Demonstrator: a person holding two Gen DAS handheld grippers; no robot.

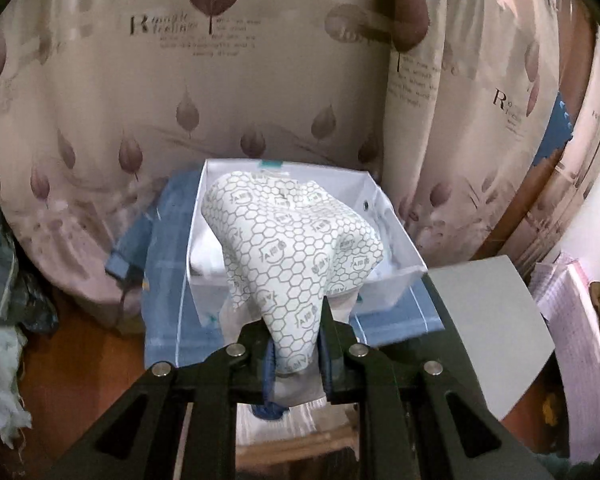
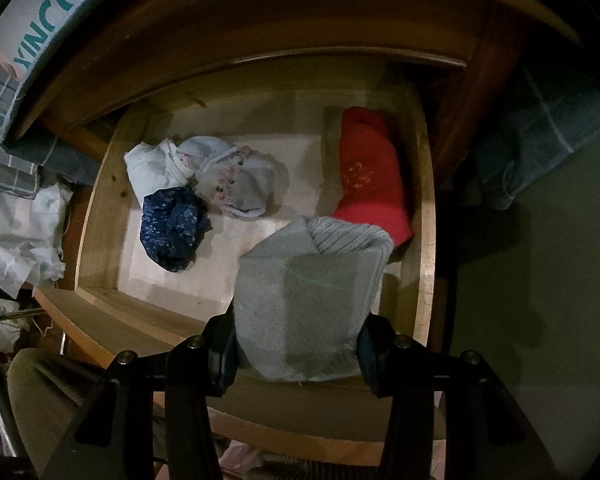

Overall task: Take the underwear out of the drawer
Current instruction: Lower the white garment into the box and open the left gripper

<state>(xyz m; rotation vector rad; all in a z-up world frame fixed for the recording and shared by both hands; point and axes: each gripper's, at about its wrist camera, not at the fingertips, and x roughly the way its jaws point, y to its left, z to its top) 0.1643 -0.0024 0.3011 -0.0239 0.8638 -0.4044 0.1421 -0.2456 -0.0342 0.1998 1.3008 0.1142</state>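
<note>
Room and surfaces. We record a beige curtain (image 1: 140, 100) printed with brown leaves and lettering, filling the background of the left wrist view. Below it lies a blue checked cloth (image 1: 172, 320) over a surface we cannot make out, and reddish wood flooring (image 1: 80, 360) shows at lower left. A flat grey panel (image 1: 488, 320) stands at right, its lower edge cut off by the frame.

Drawer. In the right wrist view we list an open wooden drawer (image 2: 426, 200), pale plank walls, light liner on the floor, under a darker wooden top (image 2: 260, 20). Corners of the view are too dark to read.

Box. A white cardboard box (image 1: 400, 240), open-topped, sits on the blue cloth; its contents are mostly hidden.

Textiles, large to small. White underwear (image 1: 296, 248) with a grey honeycomb print hangs above the box, out of the drawer, crumpled into a peak. A grey knitted garment (image 2: 300, 300), ribbed at its edge, rises over the drawer's near wall. A red folded cloth (image 2: 368, 172) with faint embroidery lies against the drawer's right wall. A pale floral bundle (image 2: 220, 172) and a navy floral bundle (image 2: 172, 228) rest touching at drawer left.

Grippers. Our left hand-held gripper (image 1: 296, 344) is clenched on the honeycomb underwear. Our right hand-held gripper (image 2: 296, 352) grasps the grey knitted garment between blue pads (image 2: 222, 360).
</note>
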